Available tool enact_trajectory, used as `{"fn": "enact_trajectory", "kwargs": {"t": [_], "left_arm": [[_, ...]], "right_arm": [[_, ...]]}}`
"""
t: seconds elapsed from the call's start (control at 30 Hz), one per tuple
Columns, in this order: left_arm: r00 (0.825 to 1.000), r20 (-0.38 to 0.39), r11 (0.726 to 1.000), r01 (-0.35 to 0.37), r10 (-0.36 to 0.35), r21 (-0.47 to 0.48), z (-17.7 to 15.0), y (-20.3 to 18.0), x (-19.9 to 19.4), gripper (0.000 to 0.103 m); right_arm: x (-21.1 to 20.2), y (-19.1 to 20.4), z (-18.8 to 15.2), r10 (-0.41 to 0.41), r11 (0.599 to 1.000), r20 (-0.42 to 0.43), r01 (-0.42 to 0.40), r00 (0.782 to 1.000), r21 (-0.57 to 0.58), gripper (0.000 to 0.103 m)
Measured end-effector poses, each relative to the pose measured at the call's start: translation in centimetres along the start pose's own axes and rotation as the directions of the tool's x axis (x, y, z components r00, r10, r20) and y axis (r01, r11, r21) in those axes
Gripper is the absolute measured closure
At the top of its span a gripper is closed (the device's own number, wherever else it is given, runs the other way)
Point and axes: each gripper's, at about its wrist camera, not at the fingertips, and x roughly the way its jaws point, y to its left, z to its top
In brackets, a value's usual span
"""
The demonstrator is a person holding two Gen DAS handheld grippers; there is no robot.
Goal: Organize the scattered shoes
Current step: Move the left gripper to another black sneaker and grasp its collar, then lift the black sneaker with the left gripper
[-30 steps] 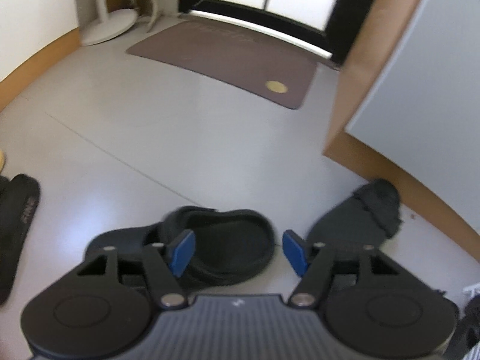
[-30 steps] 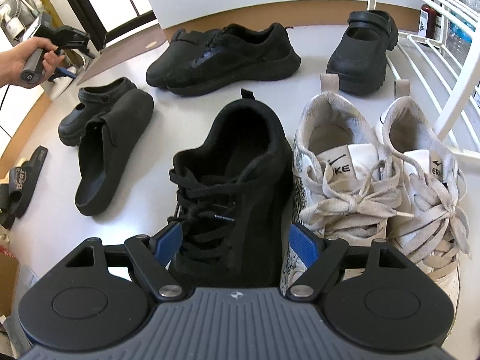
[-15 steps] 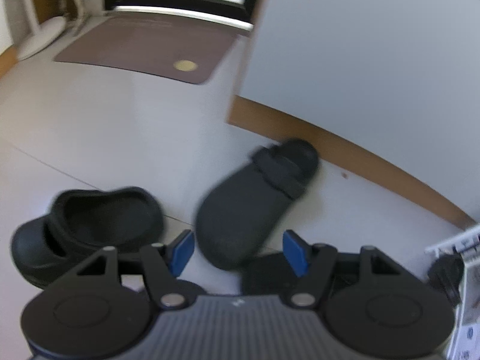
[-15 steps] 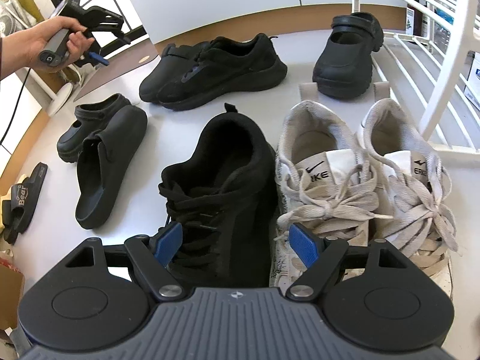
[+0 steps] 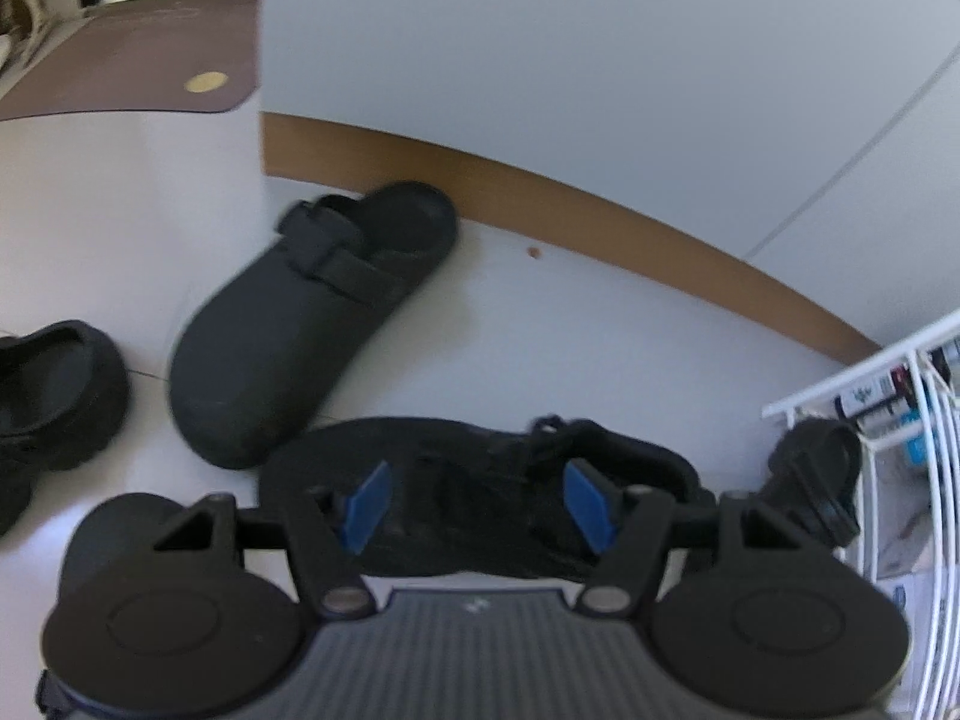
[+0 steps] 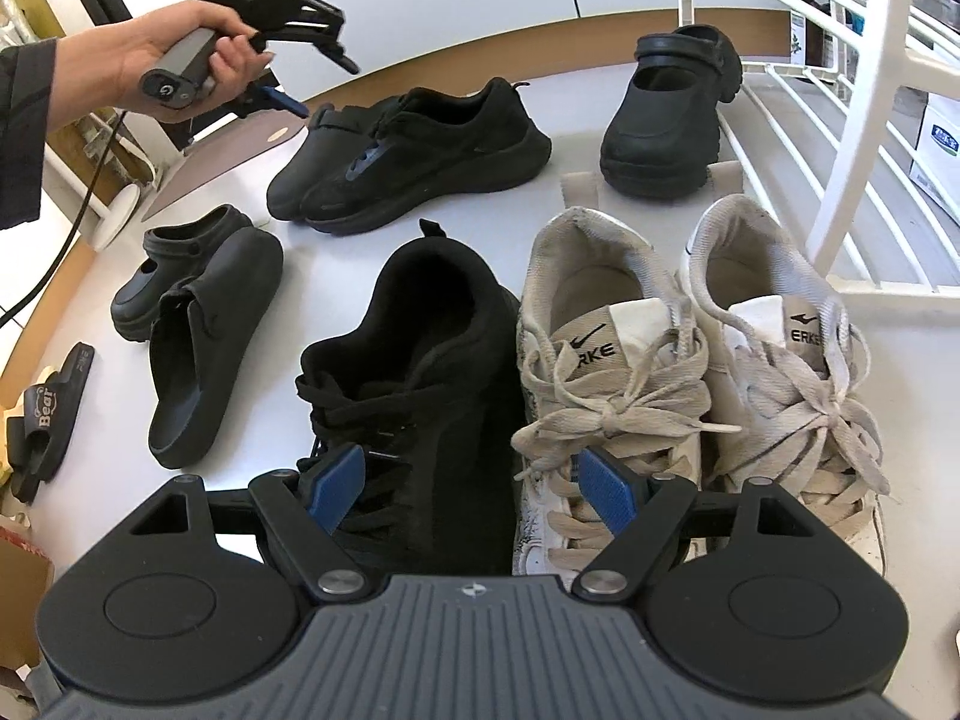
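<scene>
Both tongs, left gripper (image 5: 477, 504) and right gripper (image 6: 474, 486), hang open, the left over a soft, light black lace-up sneaker (image 5: 510, 480) on the floor; pinch its heel collar.

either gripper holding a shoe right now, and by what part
Neither holds anything. The left gripper hangs open above a black sneaker; the right gripper is open around another black sneaker.

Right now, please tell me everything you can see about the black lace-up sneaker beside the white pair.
The black sneaker is dark fabric with black laces, loosely tied. It stands upright on the pale floor, heel away from the camera. Its side touches the left shoe of the white sneakers. The right gripper is open around its laced front.
</scene>
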Motion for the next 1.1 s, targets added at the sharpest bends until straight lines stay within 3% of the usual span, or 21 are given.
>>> {"fn": "enact_trajectory", "kwargs": {"t": [0.17, 0.3, 0.43, 0.63, 0.8, 0.87, 0.9, 1.1], "left_arm": [[0.999, -0.014, 0.999, 0.038, -0.038, 0.017, -0.2, -3.0, 1.0, 0.036], [1.0, -0.009, 0.998, 0.025, -0.025, 0.053, -0.3, -4.3, 1.7, 0.043], [0.998, -0.057, 0.998, -0.029, 0.032, 0.056, -0.7, -4.3, 3.0, 0.054], [0.993, -0.081, 0.996, -0.081, 0.084, 0.048, -0.9, -3.5, 4.8, 0.058], [0.996, -0.065, 0.998, -0.057, 0.058, 0.028, -0.6, -3.3, 5.9, 0.059], [0.994, -0.081, 0.997, -0.068, 0.07, 0.024, -0.6, -3.1, 6.5, 0.072], [0.992, -0.09, 0.996, -0.082, 0.084, 0.021, -0.6, -3.0, 6.7, 0.088], [0.997, -0.052, 0.998, -0.057, 0.058, 0.024, 0.4, -1.9, 4.4, 0.099]], "right_arm": [[-0.1, -0.4, -0.1, 0.0, 1.0, -0.003, 0.0, 1.0, 0.001, 0.021], [-0.2, -0.8, -0.3, -0.004, 1.0, -0.008, 0.004, 1.0, 0.004, 0.02], [-0.2, -1.3, -0.4, -0.011, 1.0, -0.013, 0.012, 1.0, 0.016, 0.02], [-0.2, -1.6, -0.6, -0.016, 1.0, -0.018, 0.016, 1.0, 0.014, 0.02], [-0.2, -1.6, -0.9, -0.018, 1.0, -0.024, 0.018, 1.0, 0.014, 0.02], [-0.1, -1.8, -1.0, -0.022, 1.0, -0.027, 0.022, 0.999, 0.017, 0.02], [-0.1, -1.9, -1.0, -0.024, 1.0, -0.029, 0.025, 0.999, 0.019, 0.02], [0.0, -2.0, -1.0, -0.026, 0.999, -0.028, 0.026, 0.999, 0.024, 0.02]]}}
